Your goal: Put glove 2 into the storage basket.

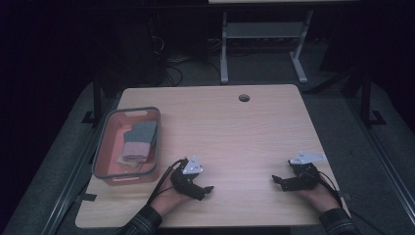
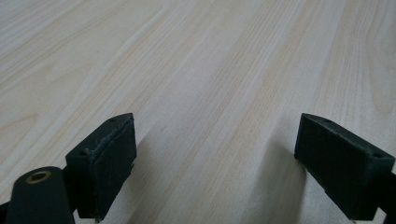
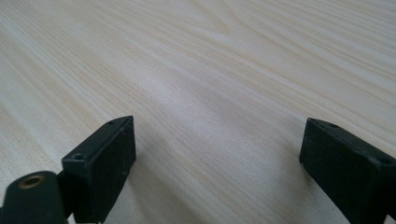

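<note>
Folded grey-and-pink socks (image 1: pixel 138 142) flat inside the grey-rimmed red bin (image 1: pixel 103 142) at the table's left edge.

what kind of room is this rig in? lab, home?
Probably a lab or test workspace, not a home. A bare wooden table with a cable grommet hole stands on a dark floor; another desk's metal frame and loose cables sit behind. A bin holds folded cloths.

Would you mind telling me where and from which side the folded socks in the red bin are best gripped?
Probably at the grey upper end of the folded socks, coming straight down from above. They lie flat in the red bin, whose walls block any sideways approach, and the grey end sits highest with room around it. The left gripper is nearer, its jaws open and empty.
</note>
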Motion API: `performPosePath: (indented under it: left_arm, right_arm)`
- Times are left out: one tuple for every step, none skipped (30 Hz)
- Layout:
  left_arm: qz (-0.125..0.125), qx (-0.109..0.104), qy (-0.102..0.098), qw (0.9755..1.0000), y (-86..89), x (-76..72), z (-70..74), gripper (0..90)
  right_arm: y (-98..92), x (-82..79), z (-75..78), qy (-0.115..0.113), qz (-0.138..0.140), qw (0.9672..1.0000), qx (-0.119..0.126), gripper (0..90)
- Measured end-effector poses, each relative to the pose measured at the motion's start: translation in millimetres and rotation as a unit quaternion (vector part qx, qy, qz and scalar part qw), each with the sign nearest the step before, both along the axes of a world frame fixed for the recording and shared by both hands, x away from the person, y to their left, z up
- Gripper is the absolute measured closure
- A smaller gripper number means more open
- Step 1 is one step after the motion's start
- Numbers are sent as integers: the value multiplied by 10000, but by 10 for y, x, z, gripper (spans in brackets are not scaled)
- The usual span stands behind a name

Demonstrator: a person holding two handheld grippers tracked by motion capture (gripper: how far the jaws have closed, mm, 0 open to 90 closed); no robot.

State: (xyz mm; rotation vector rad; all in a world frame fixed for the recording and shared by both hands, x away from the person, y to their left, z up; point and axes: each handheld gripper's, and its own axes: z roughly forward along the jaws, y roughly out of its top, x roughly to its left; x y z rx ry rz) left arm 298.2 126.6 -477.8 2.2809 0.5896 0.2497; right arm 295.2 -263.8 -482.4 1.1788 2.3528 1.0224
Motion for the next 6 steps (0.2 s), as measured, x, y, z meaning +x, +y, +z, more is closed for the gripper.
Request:
performPosePath:
  left_arm:
    - [0,-1,-1,10000,0,0,0,121]
    - [2,-1,1,10000,0,0,0,121]
    - [2,-1,2,10000,0,0,0,121]
    - [3,-2,1,10000,0,0,-1,121]
    - [6,0,6,10000,0,-1,0,121]
    - [6,0,6,10000,0,-1,0,121]
  right_arm:
    - [0,0,0,-2,1,10000,-2,102]
    - [0,0,0,0,0,10000,-1,102]
    - [1,0,-1,-9,-5,10000,7,102]
    - [0,0,0,-2,3,10000,-2,102]
    - [0,0,0,-1,2,10000,-2,102]
    - [0,0,0,-1,2,10000,-2,102]
